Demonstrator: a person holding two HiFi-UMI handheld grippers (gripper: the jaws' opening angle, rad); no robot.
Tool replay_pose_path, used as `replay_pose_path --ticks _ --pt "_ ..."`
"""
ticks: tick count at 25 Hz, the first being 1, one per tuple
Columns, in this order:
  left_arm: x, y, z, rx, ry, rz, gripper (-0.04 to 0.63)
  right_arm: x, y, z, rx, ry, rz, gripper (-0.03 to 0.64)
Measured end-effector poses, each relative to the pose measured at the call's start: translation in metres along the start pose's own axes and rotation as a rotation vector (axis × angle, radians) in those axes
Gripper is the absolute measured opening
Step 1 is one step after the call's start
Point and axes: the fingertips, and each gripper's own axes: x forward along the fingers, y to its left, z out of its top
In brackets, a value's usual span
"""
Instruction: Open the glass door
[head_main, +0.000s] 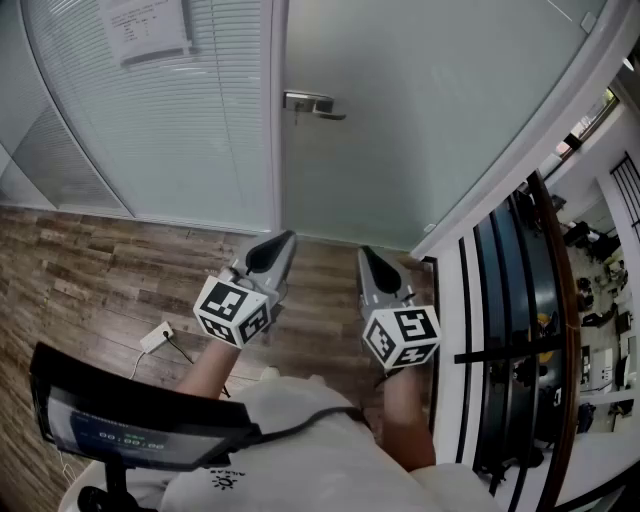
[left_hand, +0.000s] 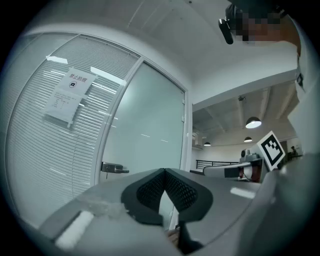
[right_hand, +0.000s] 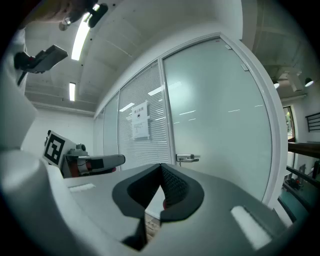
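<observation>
A frosted glass door (head_main: 420, 110) stands closed ahead, with a metal lever handle (head_main: 312, 103) near its left edge. The same handle (left_hand: 114, 168) shows in the left gripper view and, as the handle (right_hand: 187, 158), in the right gripper view. My left gripper (head_main: 287, 238) and right gripper (head_main: 364, 252) are held side by side, level, well short of the door. Both have their jaws shut with nothing between them, tips meeting in the left gripper (left_hand: 164, 170) and the right gripper (right_hand: 160, 165). Neither touches the handle.
Left of the door is a glass wall with blinds (head_main: 170, 120) and a paper notice (head_main: 145, 28). A white door frame (head_main: 520, 160) and a dark railing (head_main: 520, 330) run along the right. A white plug with cable (head_main: 155, 337) lies on the wood floor. A tablet screen (head_main: 130, 425) hangs at my chest.
</observation>
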Motion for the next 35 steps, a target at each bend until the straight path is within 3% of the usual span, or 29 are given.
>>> replay_pose_path --ticks 12,27,35 --pt "-0.006 -0.003 -0.007 -0.004 -0.006 0.056 0.002 -0.007 -0.009 -0.006 0.013 -0.004 0.030 0.008" --pt "0.020 -0.035 -0.017 -0.004 0.000 0.045 0.002 -0.014 -0.042 -0.005 0.018 -0.022 0.094 0.008" --pt "0.026 -0.045 -0.042 -0.015 0.049 0.096 0.002 -0.029 -0.074 -0.026 0.099 -0.009 0.110 0.008"
